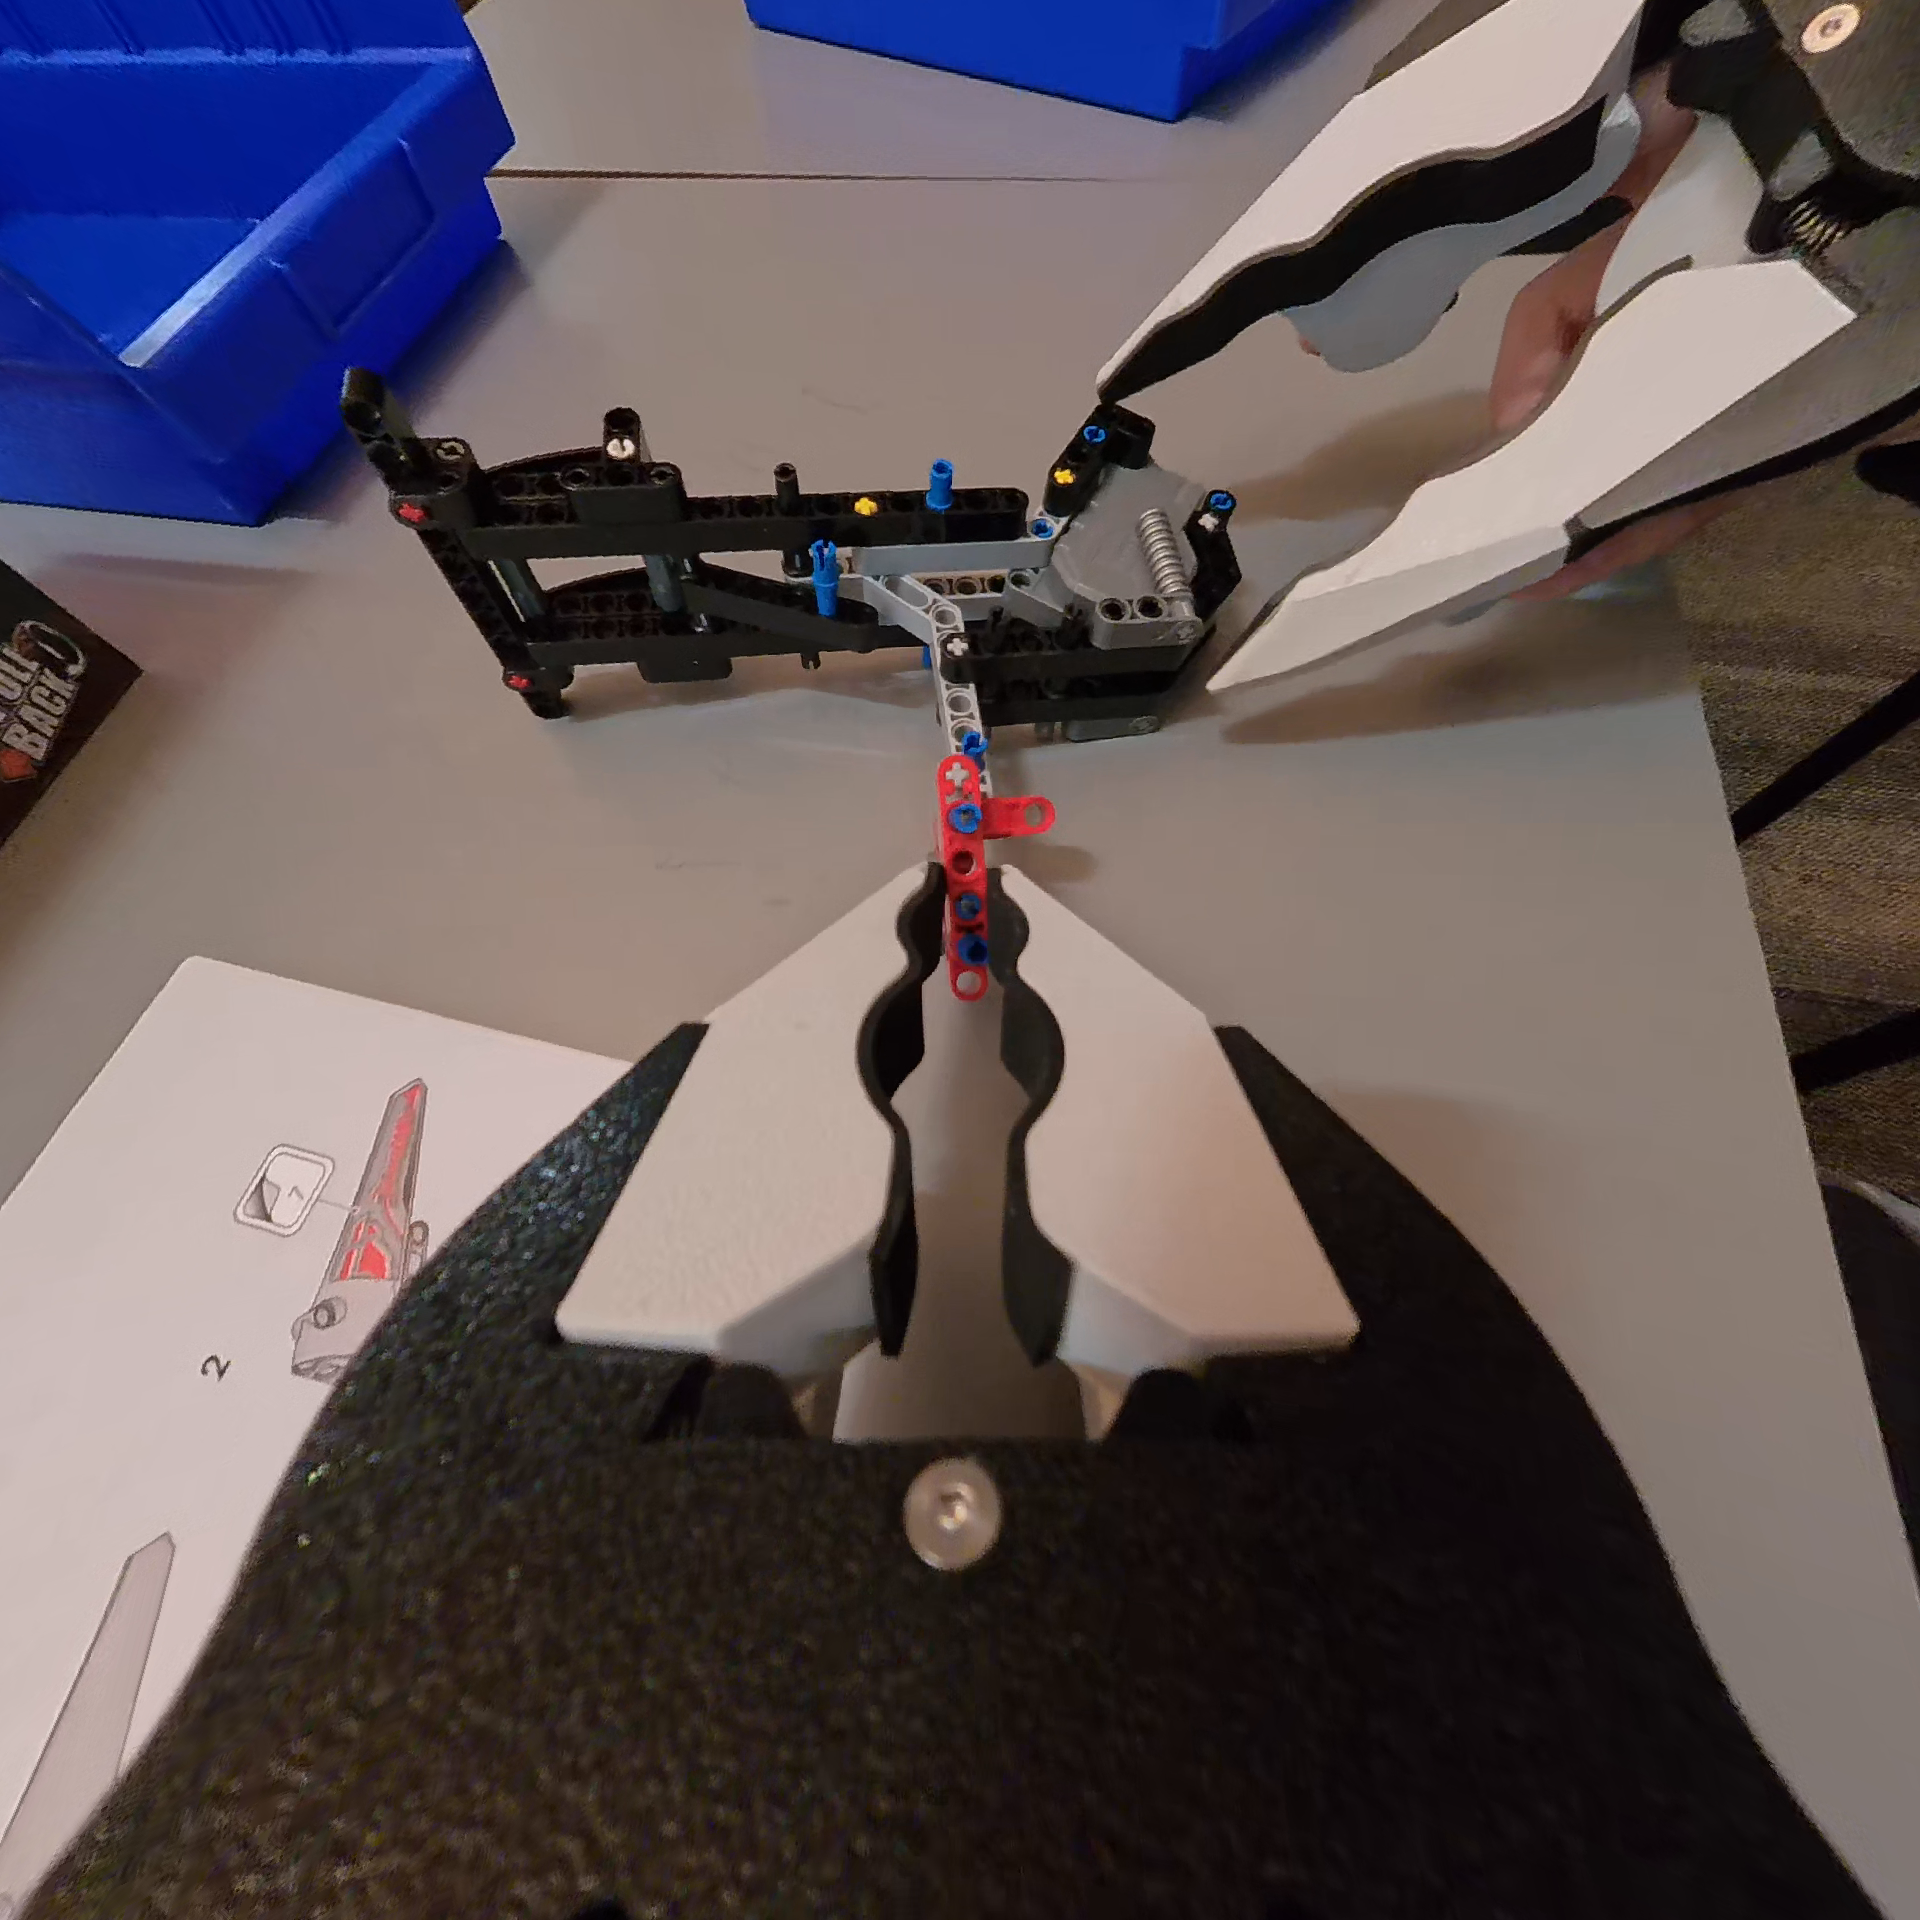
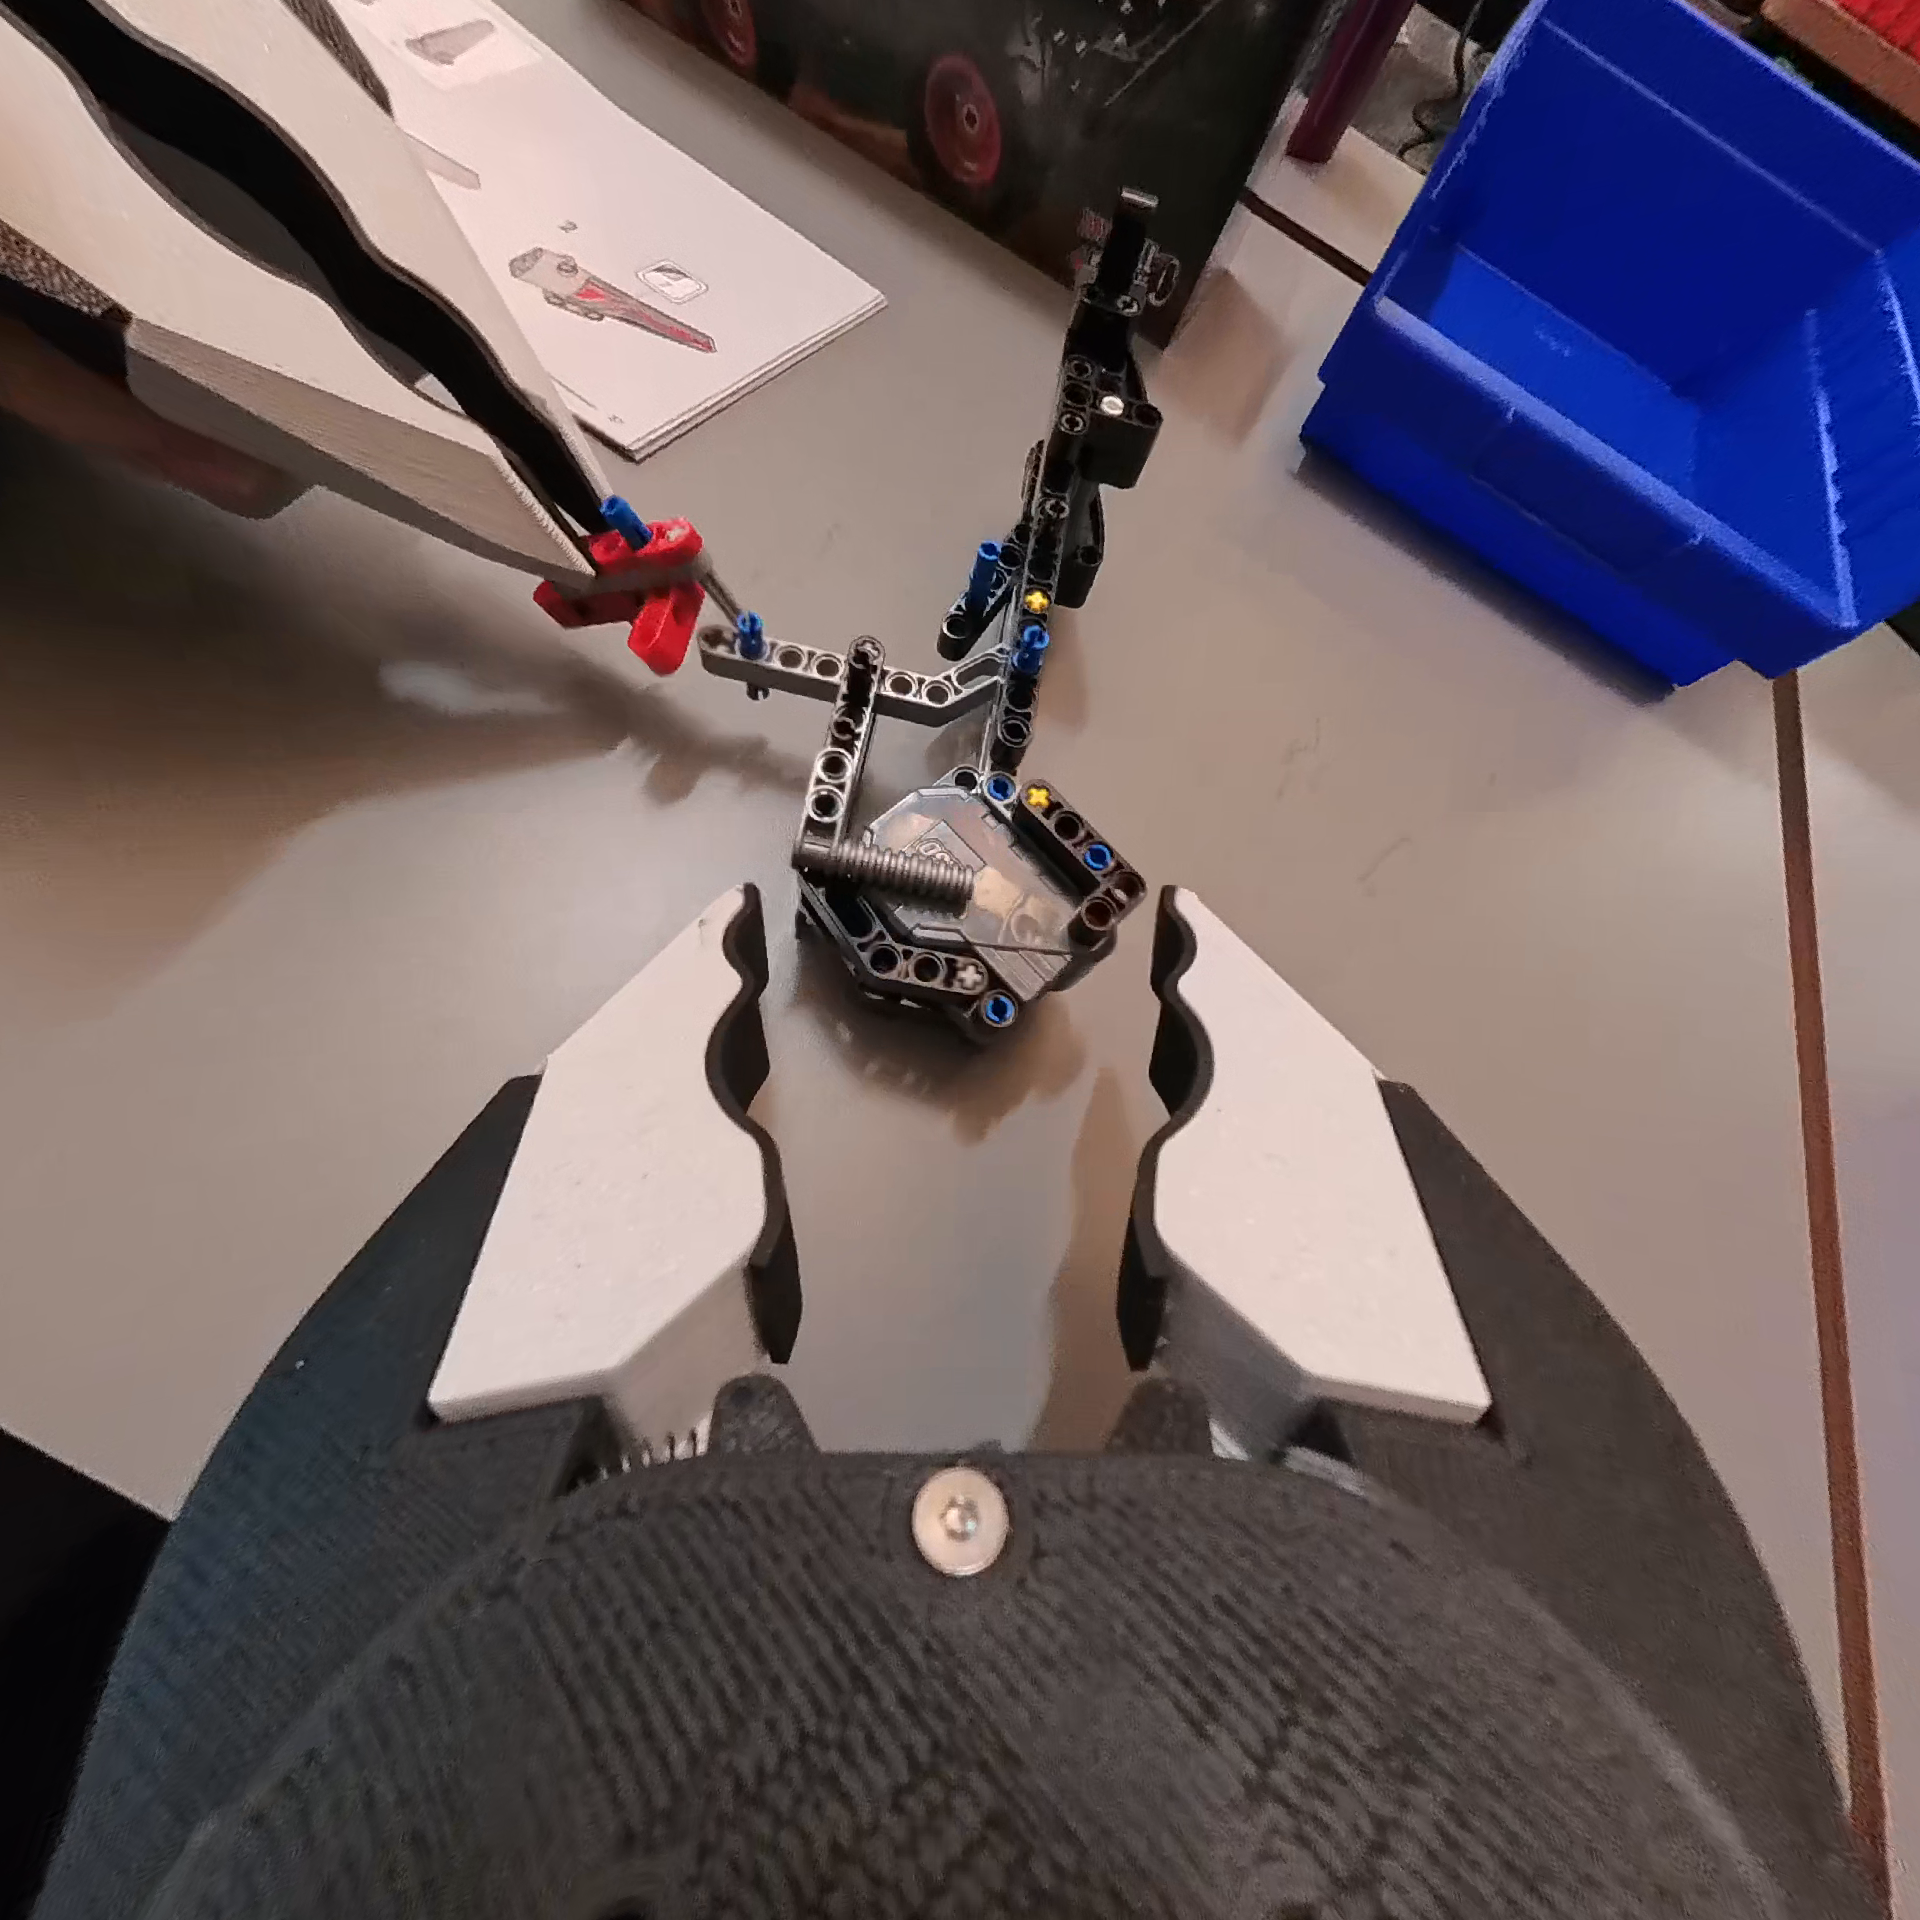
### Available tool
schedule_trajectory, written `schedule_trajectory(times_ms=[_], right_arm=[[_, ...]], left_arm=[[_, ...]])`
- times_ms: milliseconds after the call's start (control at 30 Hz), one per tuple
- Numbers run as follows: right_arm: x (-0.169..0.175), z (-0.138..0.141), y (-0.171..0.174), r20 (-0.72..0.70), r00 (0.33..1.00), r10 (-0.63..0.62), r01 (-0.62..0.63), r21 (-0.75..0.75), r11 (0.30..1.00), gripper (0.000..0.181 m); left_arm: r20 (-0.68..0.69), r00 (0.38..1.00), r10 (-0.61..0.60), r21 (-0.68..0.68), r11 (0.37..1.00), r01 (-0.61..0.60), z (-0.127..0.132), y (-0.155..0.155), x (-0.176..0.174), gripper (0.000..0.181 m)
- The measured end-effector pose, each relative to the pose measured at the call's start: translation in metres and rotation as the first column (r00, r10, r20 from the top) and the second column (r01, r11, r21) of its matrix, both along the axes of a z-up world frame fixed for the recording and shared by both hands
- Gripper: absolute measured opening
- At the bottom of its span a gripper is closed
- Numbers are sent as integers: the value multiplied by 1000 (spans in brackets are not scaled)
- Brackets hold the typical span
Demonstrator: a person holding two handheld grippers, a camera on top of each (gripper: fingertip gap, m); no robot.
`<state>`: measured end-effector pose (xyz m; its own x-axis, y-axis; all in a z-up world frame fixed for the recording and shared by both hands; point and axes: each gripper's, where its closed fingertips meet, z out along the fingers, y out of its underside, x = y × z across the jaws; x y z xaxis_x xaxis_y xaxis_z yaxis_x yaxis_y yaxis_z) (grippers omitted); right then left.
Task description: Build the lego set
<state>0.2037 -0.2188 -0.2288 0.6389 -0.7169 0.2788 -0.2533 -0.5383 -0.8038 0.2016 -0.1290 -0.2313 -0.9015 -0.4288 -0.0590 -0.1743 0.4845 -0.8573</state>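
Red piece (image 1: pixel 966 883) with blue pins; black and grey frame (image 1: pixel 790 582); blue bins (image 1: pixel 208 239); grey table (image 1: pixel 1351 935).

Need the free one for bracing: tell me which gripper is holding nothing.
The right gripper: open, empty, at the frame's motor end. The left gripper clamps the red beam.

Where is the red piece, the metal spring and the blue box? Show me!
red piece (image 1: pixel 964 862): left wrist view, on its long bar, at the left tool's tips.
metal spring (image 2: pixel 902 871): right wrist view, middle of its coils.
blue box (image 2: pixel 1621 436): right wrist view, on its front wall.
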Motion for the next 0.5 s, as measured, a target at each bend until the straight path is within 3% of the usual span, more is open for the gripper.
schedule_trajectory(times_ms=[400,500], right_arm=[[2,0,5,51,999,3,3,-110,994,75],[4,14,2,135,991,-6,29,-174,984,73]], left_arm=[[-75,997,-18,-9,1000,17,3,0,-6,4],[-80,997,-19,-5,1000,19,2,0,-7,4]])
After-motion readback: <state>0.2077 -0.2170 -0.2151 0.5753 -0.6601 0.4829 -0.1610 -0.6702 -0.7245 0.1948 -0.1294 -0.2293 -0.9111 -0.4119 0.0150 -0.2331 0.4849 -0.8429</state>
